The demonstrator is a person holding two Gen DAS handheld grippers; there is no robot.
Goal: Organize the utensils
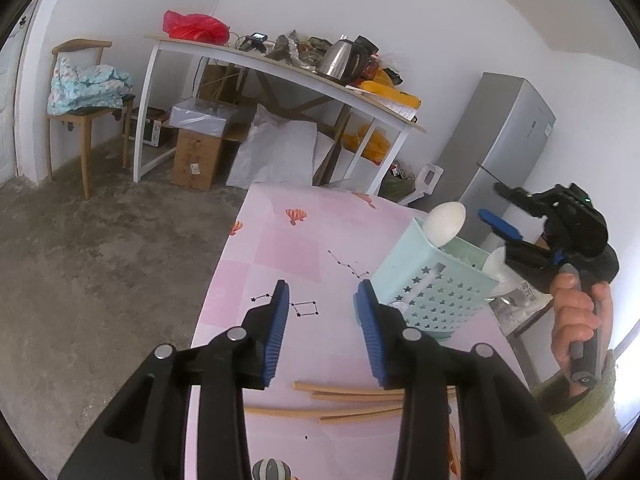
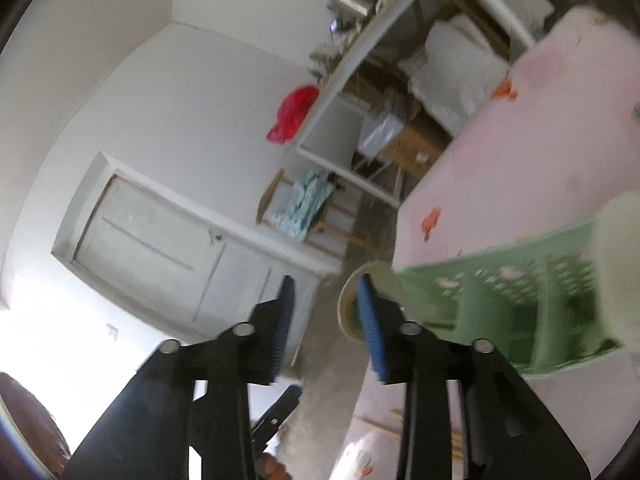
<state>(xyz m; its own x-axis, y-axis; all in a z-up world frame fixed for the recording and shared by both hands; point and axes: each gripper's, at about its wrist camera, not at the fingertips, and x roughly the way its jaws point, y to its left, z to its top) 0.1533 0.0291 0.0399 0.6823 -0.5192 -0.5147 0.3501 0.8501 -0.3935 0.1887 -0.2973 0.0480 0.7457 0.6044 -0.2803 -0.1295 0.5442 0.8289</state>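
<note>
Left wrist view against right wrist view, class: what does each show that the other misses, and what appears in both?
Only the left wrist view shows the refrigerator, the right gripper in a hand, and a white spoon standing in the basket. Only the right wrist view shows the white door. Both show the perforated utensil basket, the pink tablecloth and the chopsticks.
</note>
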